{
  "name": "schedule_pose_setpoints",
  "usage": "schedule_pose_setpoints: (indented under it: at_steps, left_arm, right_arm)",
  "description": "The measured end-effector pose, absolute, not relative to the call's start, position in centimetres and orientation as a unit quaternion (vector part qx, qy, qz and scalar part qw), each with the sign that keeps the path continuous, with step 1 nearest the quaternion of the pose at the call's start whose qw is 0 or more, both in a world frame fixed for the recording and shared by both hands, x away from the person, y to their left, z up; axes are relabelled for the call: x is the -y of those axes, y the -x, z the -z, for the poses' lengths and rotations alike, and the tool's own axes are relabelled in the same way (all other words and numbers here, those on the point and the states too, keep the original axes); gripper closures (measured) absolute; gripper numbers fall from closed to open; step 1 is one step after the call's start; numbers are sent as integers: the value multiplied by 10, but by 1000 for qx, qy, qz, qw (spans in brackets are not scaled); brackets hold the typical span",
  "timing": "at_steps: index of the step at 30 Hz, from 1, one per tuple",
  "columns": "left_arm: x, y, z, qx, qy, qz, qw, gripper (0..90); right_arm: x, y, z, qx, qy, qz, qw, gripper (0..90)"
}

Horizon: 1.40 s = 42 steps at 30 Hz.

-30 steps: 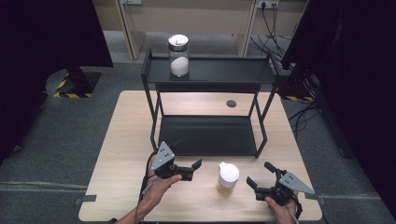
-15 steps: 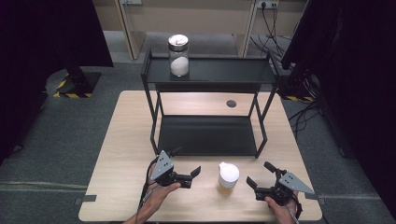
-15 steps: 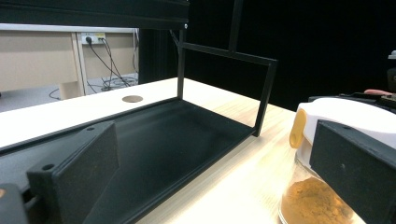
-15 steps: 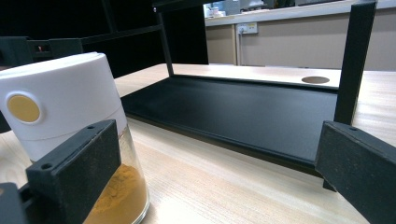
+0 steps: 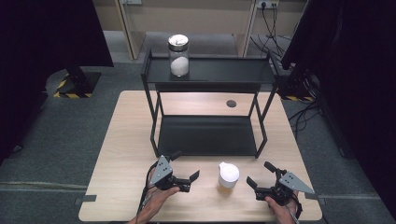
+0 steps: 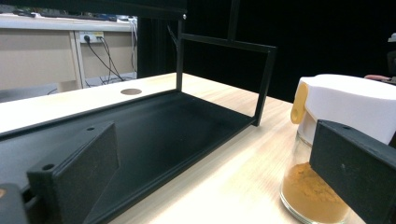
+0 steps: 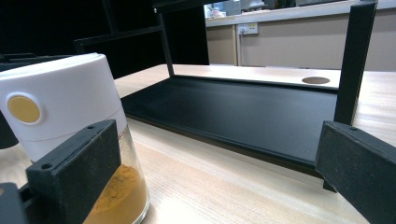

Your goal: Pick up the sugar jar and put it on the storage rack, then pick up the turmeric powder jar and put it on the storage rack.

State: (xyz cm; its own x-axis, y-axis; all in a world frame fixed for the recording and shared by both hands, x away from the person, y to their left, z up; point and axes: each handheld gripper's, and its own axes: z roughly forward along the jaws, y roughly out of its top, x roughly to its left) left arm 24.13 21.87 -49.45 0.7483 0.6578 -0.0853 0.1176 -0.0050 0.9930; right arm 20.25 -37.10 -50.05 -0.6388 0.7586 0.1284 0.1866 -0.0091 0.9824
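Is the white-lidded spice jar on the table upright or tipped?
Upright: the spice jar stands on its base on the table, white lid on top, orange powder settled at the bottom.

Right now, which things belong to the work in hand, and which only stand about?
In the work: spice jar with white lid and orange powder; left gripper and right gripper, open on either side.

Standing about: black rack; glass jar on its top shelf.

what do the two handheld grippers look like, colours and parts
Both the left gripper and the right gripper are black, each topped by a grey three-cornered plate. Their fingers are flat matt black blocks with small holes. A dark cable trails back from the left one.
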Motion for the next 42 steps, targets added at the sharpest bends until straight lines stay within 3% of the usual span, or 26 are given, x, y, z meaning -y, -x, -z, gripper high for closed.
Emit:
schedule_pose_setpoints:
  at_steps: [42]
  left_arm:
    - [-223,-240,501,-292,-680,-200,642,9]
  right_arm:
    - [370,-199,500,-667,-343,-621,229,6]
